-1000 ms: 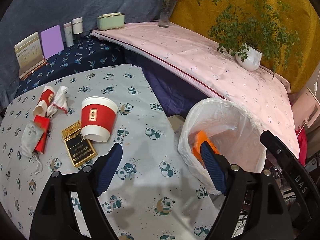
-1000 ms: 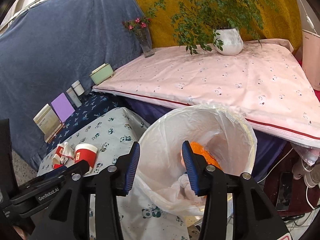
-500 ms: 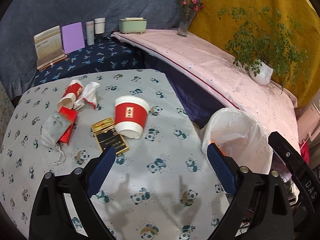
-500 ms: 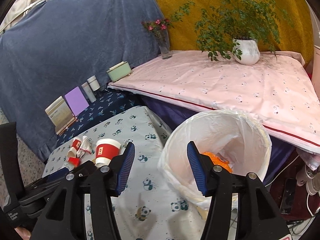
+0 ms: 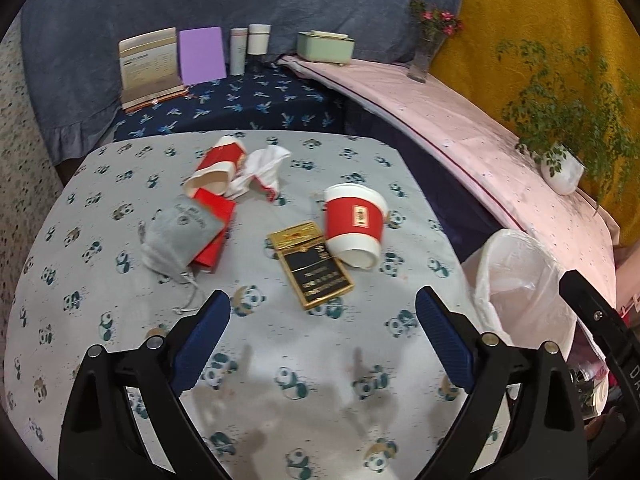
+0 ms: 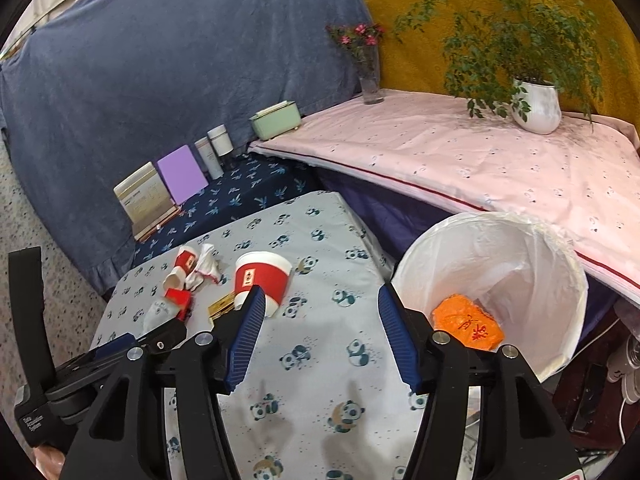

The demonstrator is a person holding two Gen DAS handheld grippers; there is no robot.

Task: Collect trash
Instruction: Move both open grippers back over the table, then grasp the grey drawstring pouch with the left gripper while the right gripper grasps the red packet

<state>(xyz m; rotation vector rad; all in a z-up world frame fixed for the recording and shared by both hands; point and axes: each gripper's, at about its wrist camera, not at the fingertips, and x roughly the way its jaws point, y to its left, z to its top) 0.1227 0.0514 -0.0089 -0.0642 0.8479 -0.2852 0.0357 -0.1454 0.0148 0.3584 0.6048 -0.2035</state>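
Trash lies on the panda-print table (image 5: 304, 364): a red-and-white paper cup (image 5: 354, 224) on its side, a black-and-gold box (image 5: 312, 266) beside it, a grey pouch (image 5: 180, 232) over a red packet (image 5: 214, 222), a crushed cup (image 5: 218, 166) and a crumpled white tissue (image 5: 262, 170). My left gripper (image 5: 322, 316) hangs wide open above the table, just short of the box, nothing between its fingers. My right gripper (image 6: 320, 316) is empty, its jaws opening, between the cup (image 6: 262, 280) and the white-lined bin (image 6: 492, 280), which holds an orange wrapper (image 6: 466, 322).
A dark blue bench behind the table carries a card stand (image 5: 150, 64), a purple board (image 5: 200, 55), two bottles (image 5: 250, 46) and a green box (image 5: 326, 46). A pink-covered surface (image 6: 460, 152) holds a flower vase (image 6: 370, 80) and a potted plant (image 6: 536, 106).
Both grippers swung left, away from the bin and over the table. The left jaws opened wider; the right jaws also widened. The trash now sits ahead of the left gripper.
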